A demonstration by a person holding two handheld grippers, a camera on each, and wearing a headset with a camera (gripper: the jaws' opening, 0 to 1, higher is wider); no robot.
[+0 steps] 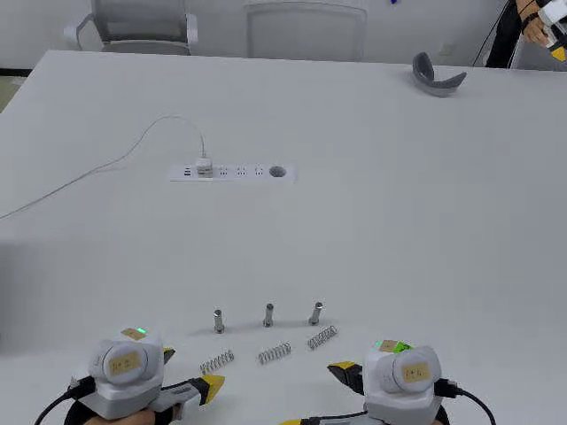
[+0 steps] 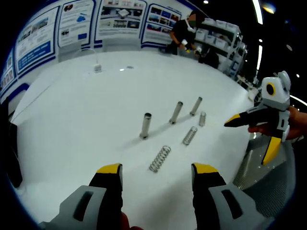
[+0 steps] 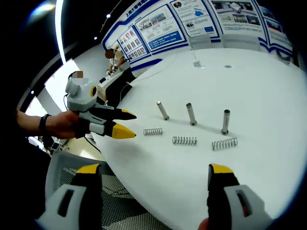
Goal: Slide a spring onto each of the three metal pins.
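Gaping wide — left gripper (image 2: 157, 168), right gripper (image 3: 154, 168).

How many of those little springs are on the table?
3, all loose on the table: left spring, middle spring, right spring, in a row just in front of the upright metal pins. None appears hidden.

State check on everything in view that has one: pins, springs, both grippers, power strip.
Left pin (sides as in the head view): upright, bare.
Middle pin: upright, bare.
Right pin: upright, bare.
Left spring: lying loose on the table.
Middle spring: lying loose.
Right spring: lying loose.
Left gripper: open, empty.
Right gripper: open, empty.
Power strip: white plug in, near its left end.
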